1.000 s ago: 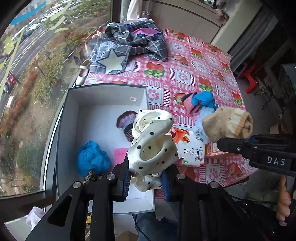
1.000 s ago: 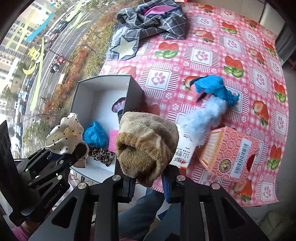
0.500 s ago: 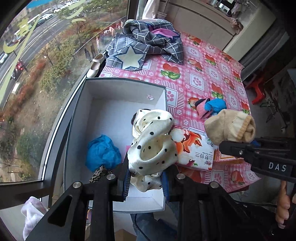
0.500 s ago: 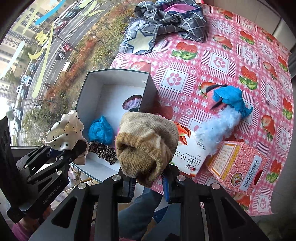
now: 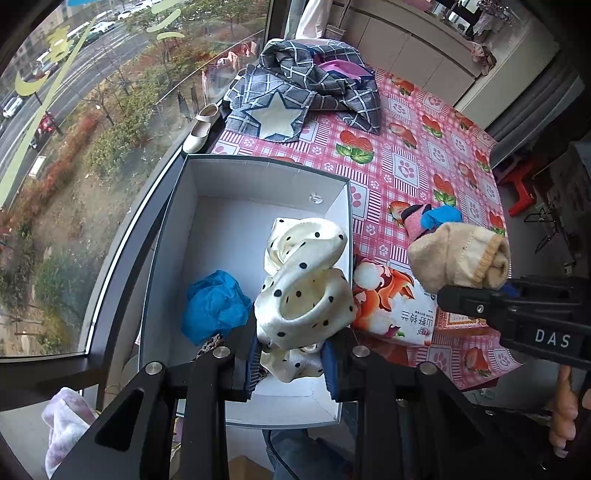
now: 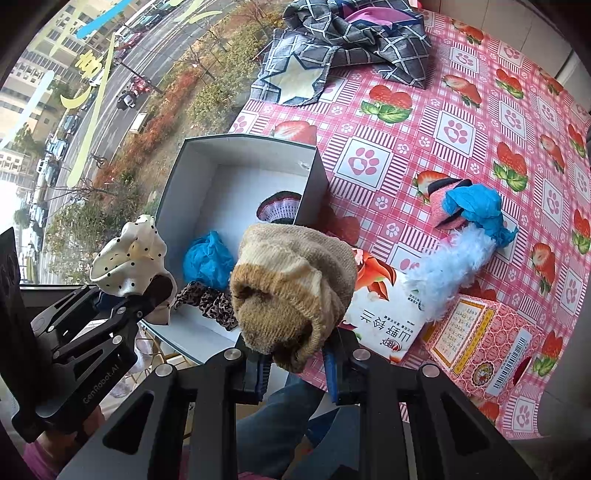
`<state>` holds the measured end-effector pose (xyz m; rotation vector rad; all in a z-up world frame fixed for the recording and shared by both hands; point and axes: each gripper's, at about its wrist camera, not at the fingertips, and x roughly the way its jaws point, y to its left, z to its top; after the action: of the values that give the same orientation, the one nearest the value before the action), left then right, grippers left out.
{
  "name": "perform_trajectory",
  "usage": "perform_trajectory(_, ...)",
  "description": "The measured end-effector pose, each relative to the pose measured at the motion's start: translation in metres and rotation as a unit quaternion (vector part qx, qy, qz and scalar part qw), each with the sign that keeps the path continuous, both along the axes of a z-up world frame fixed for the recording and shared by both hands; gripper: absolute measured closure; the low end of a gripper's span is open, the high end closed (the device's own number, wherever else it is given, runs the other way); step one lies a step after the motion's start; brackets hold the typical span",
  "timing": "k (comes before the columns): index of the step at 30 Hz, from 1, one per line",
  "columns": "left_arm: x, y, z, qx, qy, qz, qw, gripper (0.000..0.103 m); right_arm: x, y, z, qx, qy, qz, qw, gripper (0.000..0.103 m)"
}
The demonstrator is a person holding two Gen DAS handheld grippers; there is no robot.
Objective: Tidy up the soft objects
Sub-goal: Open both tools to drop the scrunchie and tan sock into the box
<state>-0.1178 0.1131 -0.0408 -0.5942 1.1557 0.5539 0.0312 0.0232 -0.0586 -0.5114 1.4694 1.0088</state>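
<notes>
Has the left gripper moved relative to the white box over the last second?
Yes. The left gripper moved forward over the white box, carrying the polka-dot cloth.

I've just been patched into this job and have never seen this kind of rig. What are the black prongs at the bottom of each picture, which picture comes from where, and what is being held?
The black prongs are two-finger grippers, one in each of a person's hands; no robot arm is involved. Each picture comes from a fisheye camera on one gripper, looking along its fingers.

In the left wrist view, the left gripper is shut on a polka-dot cloth, over the open white box. In the right wrist view, the right gripper is shut on a beige knit sock.

The box already holds a blue cloth, a leopard-print scrunchie and a striped knit piece. On the strawberry tablecloth lie a plaid garment, a pink-and-blue bundle, a fluffy pale-blue piece, a tissue pack and a pink carton.
</notes>
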Motion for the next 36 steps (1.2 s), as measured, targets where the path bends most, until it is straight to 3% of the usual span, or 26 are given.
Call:
perform_trajectory(15,-0.009,0.013,-0.003,-0.003,0.003,0.030,0.9996,0.072,-0.007,0.014,-0.002,-0.002,-0.001,0.021,1.000,0.078)
perform_trajectory(36,-0.017,0.022,-0.036,-0.028,0.045,0.052,0.9973,0.072,-0.034,0.066,-0.015,-0.010,-0.004,0.081,0.997,0.078)
